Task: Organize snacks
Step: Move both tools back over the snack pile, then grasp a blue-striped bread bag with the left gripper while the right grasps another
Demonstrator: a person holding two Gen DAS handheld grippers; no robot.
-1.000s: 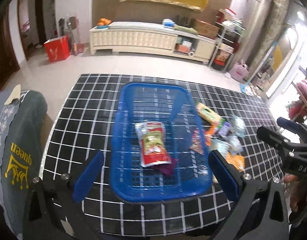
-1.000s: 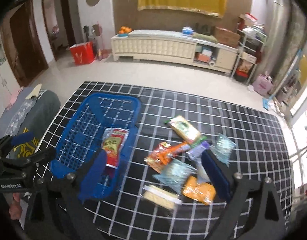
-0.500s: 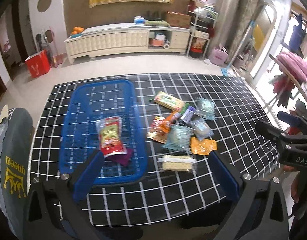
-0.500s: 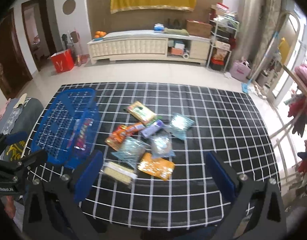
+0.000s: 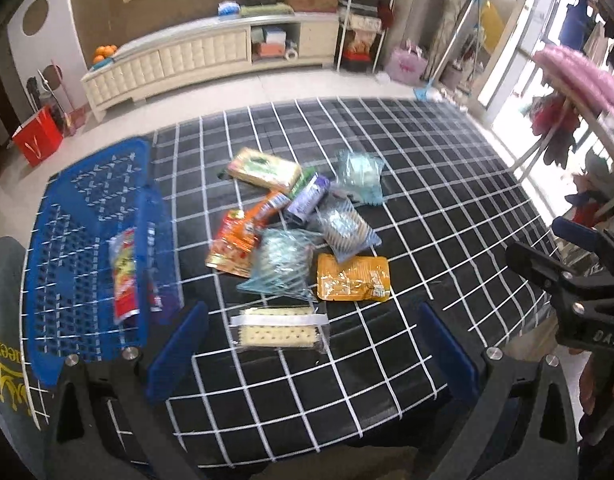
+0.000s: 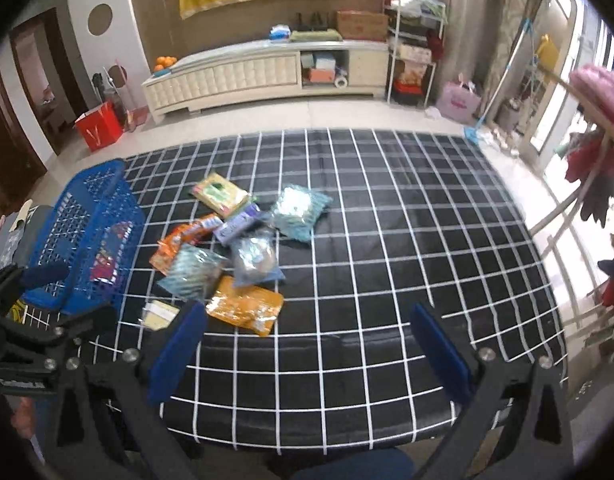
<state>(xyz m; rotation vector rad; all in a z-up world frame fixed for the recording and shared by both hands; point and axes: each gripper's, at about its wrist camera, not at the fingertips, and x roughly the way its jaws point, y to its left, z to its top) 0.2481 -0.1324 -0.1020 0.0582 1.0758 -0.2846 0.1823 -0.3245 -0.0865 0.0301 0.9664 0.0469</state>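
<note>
A blue basket (image 5: 87,216) stands at the table's left and holds a red snack bag (image 5: 125,276); it also shows in the right wrist view (image 6: 87,240). Several snack packs lie in a heap mid-table: a cracker pack (image 5: 281,328), an orange pack (image 5: 353,278), clear blue bags (image 5: 281,266), a green-and-yellow pack (image 5: 265,170). My left gripper (image 5: 311,344) is open and empty, hovering above the cracker pack. My right gripper (image 6: 307,352) is open and empty over the table's near edge, right of the orange pack (image 6: 245,306).
The table carries a black cloth with a white grid (image 6: 387,220). A grey cushion (image 5: 3,320) sits left of the basket. A clothes rack (image 6: 595,152) stands at the right. A cream TV cabinet (image 6: 247,72) is far behind.
Both grippers have swung right, from above the basket toward the snack heap and the table's right half. Both have stayed open and empty.
</note>
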